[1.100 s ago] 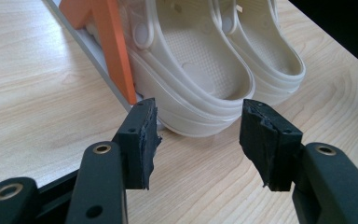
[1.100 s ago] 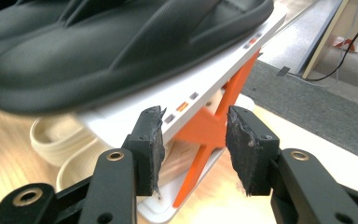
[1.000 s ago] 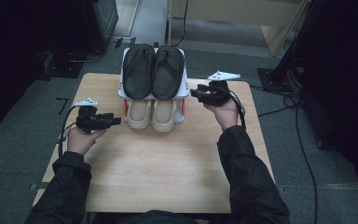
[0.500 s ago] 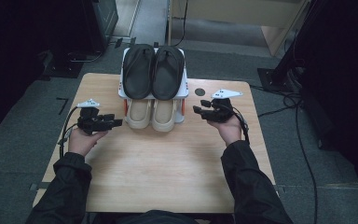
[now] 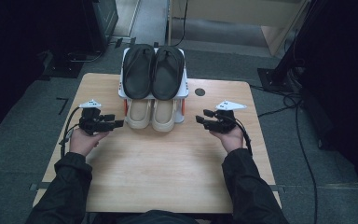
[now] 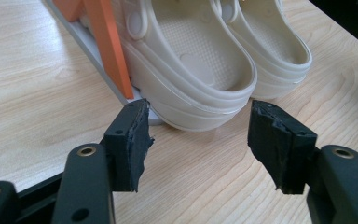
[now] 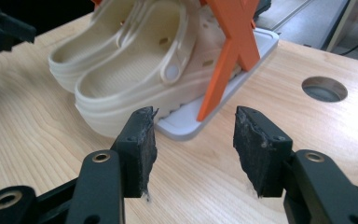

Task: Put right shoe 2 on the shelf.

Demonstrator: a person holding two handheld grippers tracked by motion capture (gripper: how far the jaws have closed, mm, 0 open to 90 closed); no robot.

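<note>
Your right tool (image 5: 208,119) has dropped back from the rack to the wooden tabletop (image 5: 168,168), jaws apart and empty. Your left tool (image 5: 112,124) stays put, likewise open, just beside the cream rubber clogs (image 5: 151,115) on the rack's lower shelf.

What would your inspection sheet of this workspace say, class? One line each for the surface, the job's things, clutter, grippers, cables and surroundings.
Surface: pale wooden table, round hole near its far edge.
Job's things: cream clogs on the lower tier of a shoe rack, black slippers on top; orange struts.
Clutter: nothing seen.
Grippers: left gripper and right gripper flank the clogs, jaws apart, holding nothing.
Cables: one trails from each gripper; more lie on the floor at right.
Surroundings: grey floor, dark equipment.
</note>
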